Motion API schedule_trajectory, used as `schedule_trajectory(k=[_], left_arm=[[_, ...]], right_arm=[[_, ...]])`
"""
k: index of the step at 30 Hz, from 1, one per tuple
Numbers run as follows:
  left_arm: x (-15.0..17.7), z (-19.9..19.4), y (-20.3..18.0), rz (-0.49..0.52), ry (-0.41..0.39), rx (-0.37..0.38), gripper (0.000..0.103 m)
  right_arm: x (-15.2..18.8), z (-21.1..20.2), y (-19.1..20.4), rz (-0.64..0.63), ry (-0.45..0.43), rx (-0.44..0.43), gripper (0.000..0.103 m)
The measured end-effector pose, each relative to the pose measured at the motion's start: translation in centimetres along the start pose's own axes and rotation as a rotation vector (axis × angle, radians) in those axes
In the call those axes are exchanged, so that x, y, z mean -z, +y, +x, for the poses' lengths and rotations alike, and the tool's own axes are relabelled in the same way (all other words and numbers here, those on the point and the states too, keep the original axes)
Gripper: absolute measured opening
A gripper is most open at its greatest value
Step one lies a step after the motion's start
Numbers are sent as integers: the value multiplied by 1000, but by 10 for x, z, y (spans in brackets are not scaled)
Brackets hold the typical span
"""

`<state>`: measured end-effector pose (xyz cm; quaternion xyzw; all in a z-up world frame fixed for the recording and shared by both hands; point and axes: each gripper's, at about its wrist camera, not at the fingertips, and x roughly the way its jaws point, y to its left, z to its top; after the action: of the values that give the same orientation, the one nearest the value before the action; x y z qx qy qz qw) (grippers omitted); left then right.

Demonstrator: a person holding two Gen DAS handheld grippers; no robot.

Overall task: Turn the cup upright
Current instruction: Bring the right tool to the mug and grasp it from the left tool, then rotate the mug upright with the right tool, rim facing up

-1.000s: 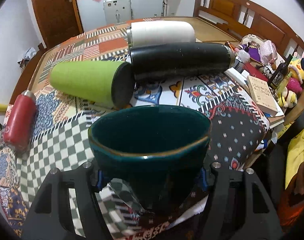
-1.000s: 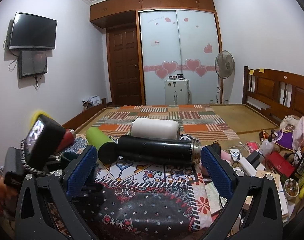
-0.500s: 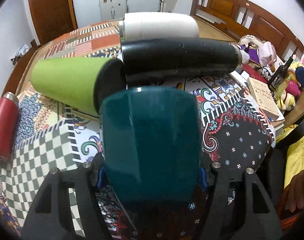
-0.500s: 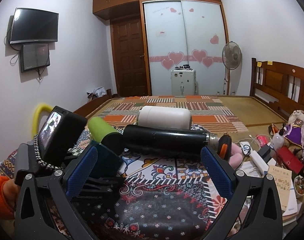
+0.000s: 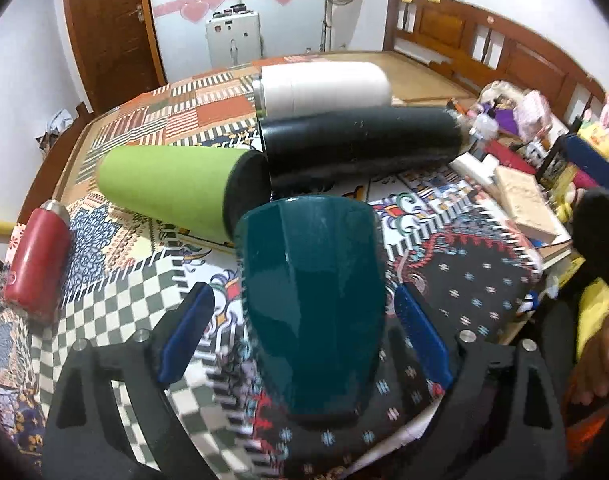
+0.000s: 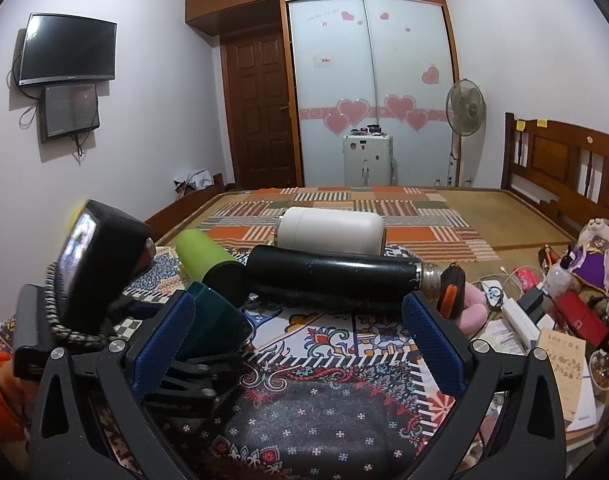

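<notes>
A dark teal cup (image 5: 312,300) stands on the patterned bedspread between the fingers of my left gripper (image 5: 304,332). Its wide end is toward the top of the view; the opening is hidden. The jaws are open, with a gap on each side of the cup. The blue pads (image 5: 188,332) do not touch it. In the right wrist view the cup (image 6: 212,320) shows at the left, behind my left gripper. My right gripper (image 6: 300,340) is open and empty above the bedspread.
A green bottle (image 5: 172,188), a black flask (image 5: 360,144) and a white flask (image 5: 324,88) lie on their sides just behind the cup. A red bottle (image 5: 36,260) lies at the left. Books and clutter (image 5: 524,196) crowd the right edge.
My left gripper tipped the cup from mouth facing me to its side facing me, set it on the bedspread, and opened its jaws. My right gripper rose slightly.
</notes>
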<state>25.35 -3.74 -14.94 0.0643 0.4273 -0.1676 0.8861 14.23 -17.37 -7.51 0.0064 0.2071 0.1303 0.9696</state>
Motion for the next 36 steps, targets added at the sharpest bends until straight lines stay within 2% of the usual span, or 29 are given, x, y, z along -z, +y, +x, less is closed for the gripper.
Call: schedule_trajectory(k=[6, 12, 17, 24, 33, 36], left_arm=[[18, -38, 30, -95, -51, -1, 92], [44, -61, 60, -143, -90, -133, 92], [62, -62, 84, -186, -99, -191, 92], [79, -58, 94, -198, -127, -204, 92], [85, -60, 96, -197, -168, -178, 92], [87, -61, 96, -199, -174, -171, 92]], right_arm=[[-2, 1, 2, -15, 11, 17, 103], [-1, 19, 17, -49, 58, 2, 103], [3, 47, 32, -69, 152, -50, 103], [8, 81, 51, -123, 311, -110, 103], [16, 106, 58, -77, 447, -172, 102], [22, 111, 66, -123, 478, -166, 95]])
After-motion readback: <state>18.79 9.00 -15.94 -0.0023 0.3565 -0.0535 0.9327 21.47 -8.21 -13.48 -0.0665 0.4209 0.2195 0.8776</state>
